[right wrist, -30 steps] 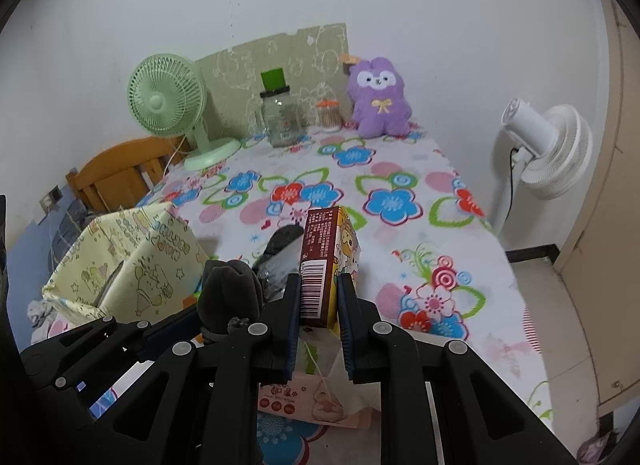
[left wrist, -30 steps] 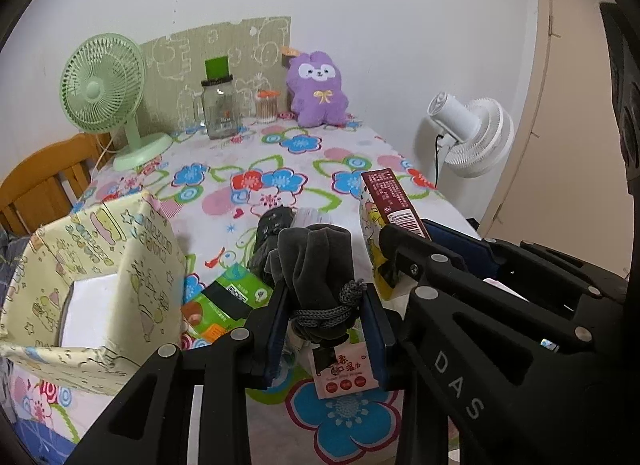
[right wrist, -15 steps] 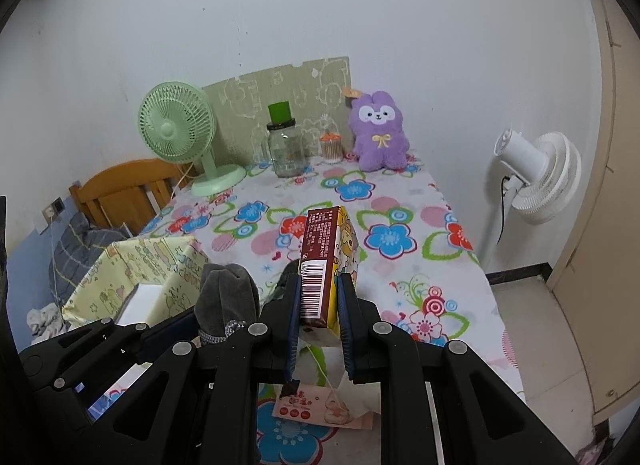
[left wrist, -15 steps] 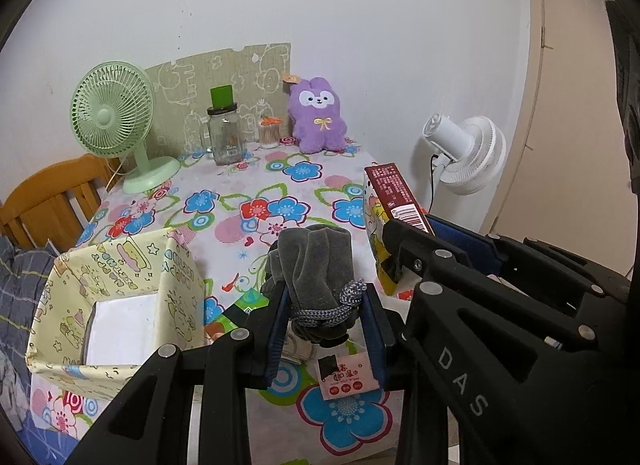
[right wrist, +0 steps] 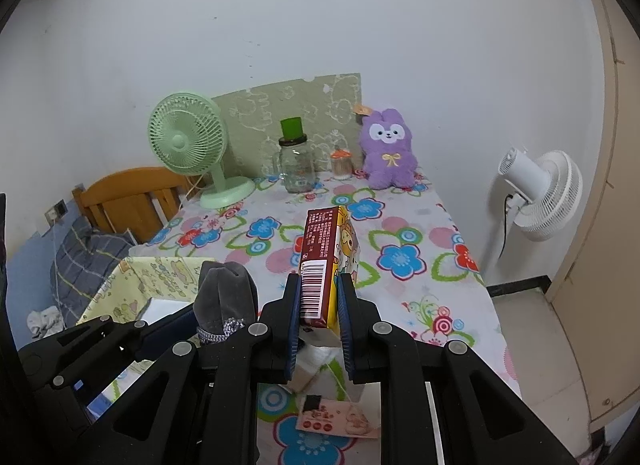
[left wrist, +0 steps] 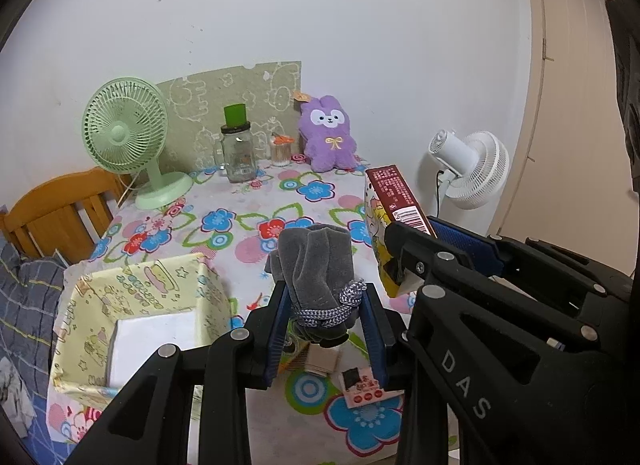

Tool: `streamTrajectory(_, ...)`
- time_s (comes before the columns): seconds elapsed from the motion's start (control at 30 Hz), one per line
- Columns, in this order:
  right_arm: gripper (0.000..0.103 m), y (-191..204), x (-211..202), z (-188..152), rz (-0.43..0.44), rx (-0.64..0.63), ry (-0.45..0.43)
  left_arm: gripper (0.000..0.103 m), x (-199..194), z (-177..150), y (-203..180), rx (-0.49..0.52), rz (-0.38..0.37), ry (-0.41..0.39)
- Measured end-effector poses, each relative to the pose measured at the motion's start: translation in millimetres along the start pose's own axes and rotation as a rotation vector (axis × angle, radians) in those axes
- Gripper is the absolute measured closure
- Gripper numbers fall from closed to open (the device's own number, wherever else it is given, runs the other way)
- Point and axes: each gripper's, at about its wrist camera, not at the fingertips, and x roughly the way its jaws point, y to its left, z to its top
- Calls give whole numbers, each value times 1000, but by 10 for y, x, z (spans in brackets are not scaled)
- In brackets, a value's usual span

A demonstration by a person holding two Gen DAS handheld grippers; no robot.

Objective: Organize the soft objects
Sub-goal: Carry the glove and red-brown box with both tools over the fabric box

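My left gripper [left wrist: 326, 297] is shut on a grey velvet drawstring pouch [left wrist: 314, 265], held above the flowered table [left wrist: 224, 225]. My right gripper [right wrist: 319, 293] is shut on a red and yellow cartoon-print carton [right wrist: 326, 249], also lifted off the table. The two grippers hang side by side, the pouch [right wrist: 224, 293] left of the carton [left wrist: 394, 201]. A yellow patterned fabric box [left wrist: 132, 317] with a white bottom stands open on the near left. A purple plush rabbit [left wrist: 328, 133] sits against the back wall.
At the back stand a green desk fan [left wrist: 128, 137], a glass jar with a green lid [left wrist: 238, 149] and a small toothpick jar [left wrist: 281, 149]. Small packets and a pink card [right wrist: 340, 421] lie near the front edge. A white floor fan [right wrist: 540, 193] stands right of the table, a wooden chair [left wrist: 60, 213] left.
Both grippers have risen with the pouch and the carton still in them, so the table and the yellow box look lower and farther away.
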Motion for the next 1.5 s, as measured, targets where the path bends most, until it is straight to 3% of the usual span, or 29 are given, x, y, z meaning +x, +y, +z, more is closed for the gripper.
streamTrajectory(0.27, 82, 261, -4, 118, 16, -27, -14, 68, -92, 55, 262, -8, 18, -22)
streamTrajectory(0.97, 82, 975, 359, 182, 138, -83, 47, 68, 6, 0, 1049, -66, 117, 16)
streamTrajectory(1.5, 82, 1449, 870, 88, 208, -110, 139, 68, 309, -185, 1618, -115, 200, 99)
